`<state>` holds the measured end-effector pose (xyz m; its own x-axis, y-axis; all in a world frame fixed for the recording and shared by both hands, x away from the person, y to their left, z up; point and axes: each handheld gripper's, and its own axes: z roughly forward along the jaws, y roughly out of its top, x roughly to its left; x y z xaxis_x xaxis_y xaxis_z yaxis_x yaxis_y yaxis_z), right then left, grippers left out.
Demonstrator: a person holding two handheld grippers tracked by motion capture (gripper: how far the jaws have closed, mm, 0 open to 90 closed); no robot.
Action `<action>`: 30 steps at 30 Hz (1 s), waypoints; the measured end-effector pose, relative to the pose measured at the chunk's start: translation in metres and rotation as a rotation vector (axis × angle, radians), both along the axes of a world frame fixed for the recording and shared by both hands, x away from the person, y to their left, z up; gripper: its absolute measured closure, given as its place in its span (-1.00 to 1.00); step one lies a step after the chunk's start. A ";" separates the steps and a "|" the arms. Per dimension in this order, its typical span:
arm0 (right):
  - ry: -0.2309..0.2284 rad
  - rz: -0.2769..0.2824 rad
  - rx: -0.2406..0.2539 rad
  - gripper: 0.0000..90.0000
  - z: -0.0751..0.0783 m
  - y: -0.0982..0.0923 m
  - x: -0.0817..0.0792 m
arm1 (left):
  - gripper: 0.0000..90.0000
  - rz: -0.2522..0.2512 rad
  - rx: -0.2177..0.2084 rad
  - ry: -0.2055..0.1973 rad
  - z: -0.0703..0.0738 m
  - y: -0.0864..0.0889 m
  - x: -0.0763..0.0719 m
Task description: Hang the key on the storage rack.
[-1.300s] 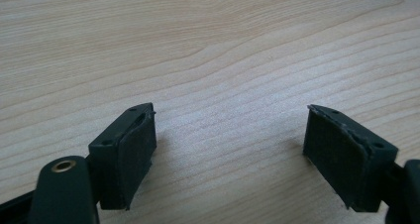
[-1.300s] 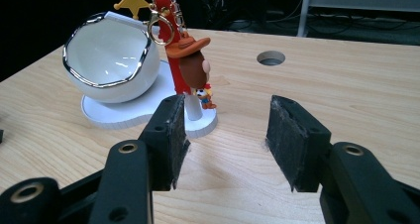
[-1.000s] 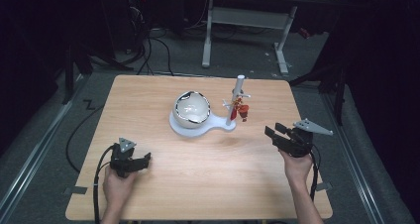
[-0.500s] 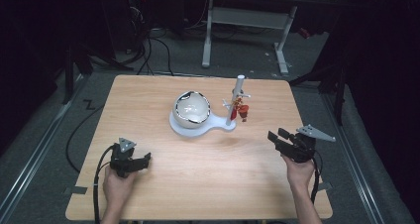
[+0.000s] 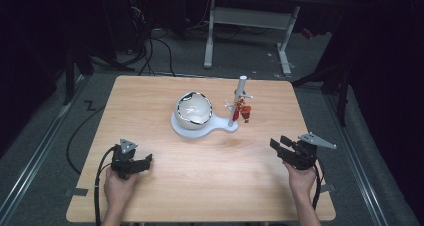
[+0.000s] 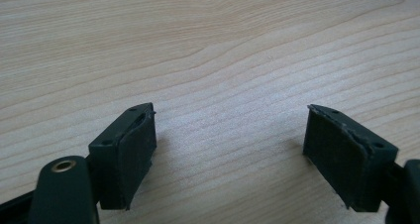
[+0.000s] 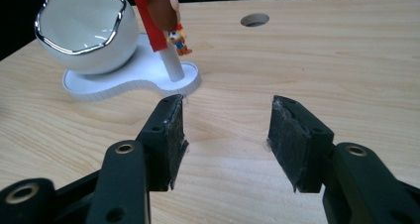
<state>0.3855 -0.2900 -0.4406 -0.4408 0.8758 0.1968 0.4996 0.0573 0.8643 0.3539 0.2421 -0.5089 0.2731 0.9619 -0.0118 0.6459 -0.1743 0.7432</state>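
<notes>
Right now both grippers idle low at the near edge of the pale wood-grain worktop [image 5: 165,93], fingers parted and empty. The right gripper [image 7: 225,135] faces the white stand [image 7: 131,75] mid-worktop: glossy chrome-rimmed bowl [image 7: 81,28], slim post, small red figure [image 7: 163,11]. Next, likely a reach forward.

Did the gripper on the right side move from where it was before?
Yes. In the high view the right gripper has come toward the table's near edge, farther from the white stand. Its jaws are open, nothing between them.
</notes>
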 end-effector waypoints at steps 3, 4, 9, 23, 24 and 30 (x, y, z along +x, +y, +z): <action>0.011 -0.007 -0.009 0.05 -0.006 0.000 -0.001 | -0.54 0.000 0.000 0.000 0.000 0.000 0.000; 0.011 -0.007 -0.009 0.05 -0.006 0.000 -0.001 | -0.54 0.000 0.000 0.000 0.000 0.000 0.000; 0.021 -0.018 -0.035 0.05 -0.014 0.001 -0.001 | -0.53 0.001 0.000 0.000 0.000 0.000 0.000; 0.046 -0.026 -0.117 0.03 -0.029 0.011 0.005 | -0.53 0.000 0.000 0.000 0.000 0.000 0.000; 0.048 -0.027 -0.122 0.03 -0.030 0.012 0.006 | -0.53 0.000 0.000 0.000 0.000 0.000 0.000; 0.066 -0.027 -0.151 0.03 -0.035 0.016 0.010 | -0.53 -0.002 0.001 0.002 0.000 0.000 0.000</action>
<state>0.3954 -0.2741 -0.4759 -0.4074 0.9088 0.0898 0.5581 0.1699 0.8122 0.3539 0.2422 -0.5087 0.2750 0.9614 -0.0114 0.6467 -0.1762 0.7421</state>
